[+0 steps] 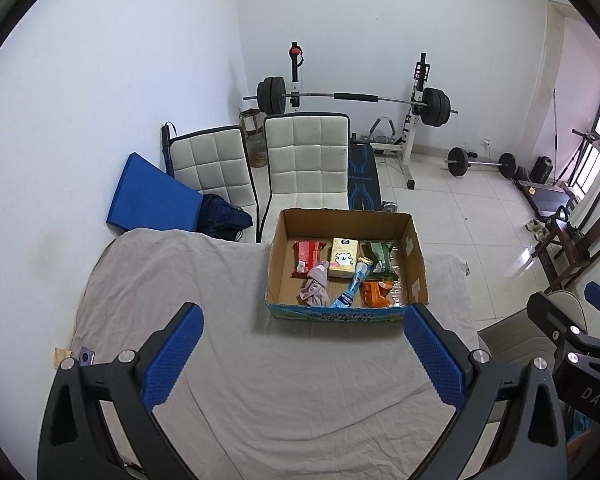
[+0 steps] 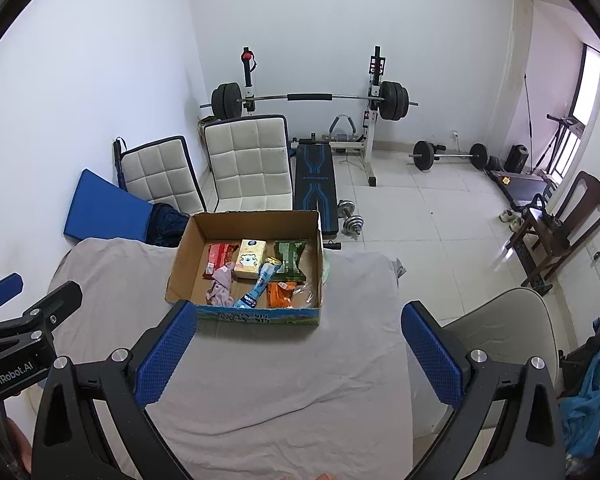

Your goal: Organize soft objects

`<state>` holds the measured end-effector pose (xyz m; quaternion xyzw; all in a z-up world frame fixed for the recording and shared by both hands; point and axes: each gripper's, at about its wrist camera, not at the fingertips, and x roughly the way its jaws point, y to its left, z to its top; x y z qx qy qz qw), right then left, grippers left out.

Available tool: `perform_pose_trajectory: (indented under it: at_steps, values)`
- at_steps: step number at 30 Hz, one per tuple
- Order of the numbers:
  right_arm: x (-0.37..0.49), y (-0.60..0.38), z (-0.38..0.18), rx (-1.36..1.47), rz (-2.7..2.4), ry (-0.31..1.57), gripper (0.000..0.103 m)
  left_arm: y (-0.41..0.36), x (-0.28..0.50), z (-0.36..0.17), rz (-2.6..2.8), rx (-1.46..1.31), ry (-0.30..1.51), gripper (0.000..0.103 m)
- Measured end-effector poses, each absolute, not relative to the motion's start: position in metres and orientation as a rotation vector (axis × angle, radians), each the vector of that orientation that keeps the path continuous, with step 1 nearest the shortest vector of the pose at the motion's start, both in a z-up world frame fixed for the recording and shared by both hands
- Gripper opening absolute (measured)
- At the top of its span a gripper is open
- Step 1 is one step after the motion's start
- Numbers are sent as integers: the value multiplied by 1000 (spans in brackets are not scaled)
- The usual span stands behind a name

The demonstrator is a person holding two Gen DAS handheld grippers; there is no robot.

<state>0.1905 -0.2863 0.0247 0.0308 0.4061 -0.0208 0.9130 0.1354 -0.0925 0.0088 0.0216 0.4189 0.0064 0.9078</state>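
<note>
Both claws hang above the cloth-covered counter [image 1: 260, 380] with their blue-padded fingers spread wide and nothing between them. The left claw [image 1: 304, 320] sits low over the grey cloth, and the cardboard box [image 1: 418, 264] stands just ahead of it, a little toward its right finger. The right claw [image 2: 300, 316] is beside it, and from there the same box [image 2: 180, 264] lies just ahead and toward its left finger; neither claw touches the box.

Inside the box the soft things lie packed together. A crumpled pink cloth [image 1: 315, 286] rests near the front wall, closest to the left claw, partly over a red packet [image 1: 306, 258] behind it. Next to the cloth a blue plastic bottle [image 1: 350, 290] lies on its side, angled toward the back. Behind the bottle sits a yellow tissue pack with a bear on it [image 1: 343, 258], and beyond that, toward the far right corner, a green packet [image 1: 380, 256]. An orange packet [image 1: 374, 294] lies in the near right corner, just beside the bottle.

Beyond the counter, further out from both claws, two white padded chairs [image 2: 248, 160] face the box, with a weight bench and a loaded barbell [image 2: 308, 98] on its rack against the back wall.
</note>
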Motion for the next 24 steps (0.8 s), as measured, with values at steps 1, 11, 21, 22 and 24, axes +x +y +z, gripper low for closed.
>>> perform_pose_trajectory:
  at_steps: [1,11,21,22,24]
  values:
    - [191,-286,25,61,-42,835,103,-92,135,9,12,43,864,103]
    - [192,-282,31,52,-35,820,103,-91,136,10,12,41,860,103]
    - [192,-285,34,48,-41,814,103,-92,135,13,15,41,858,103]
    - [192,-286,35,50,-43,812,103,-92,135,13,17,40,855,103]
    - [192,-288,36,54,-46,811,103,-92,135,14,17,39,853,103]
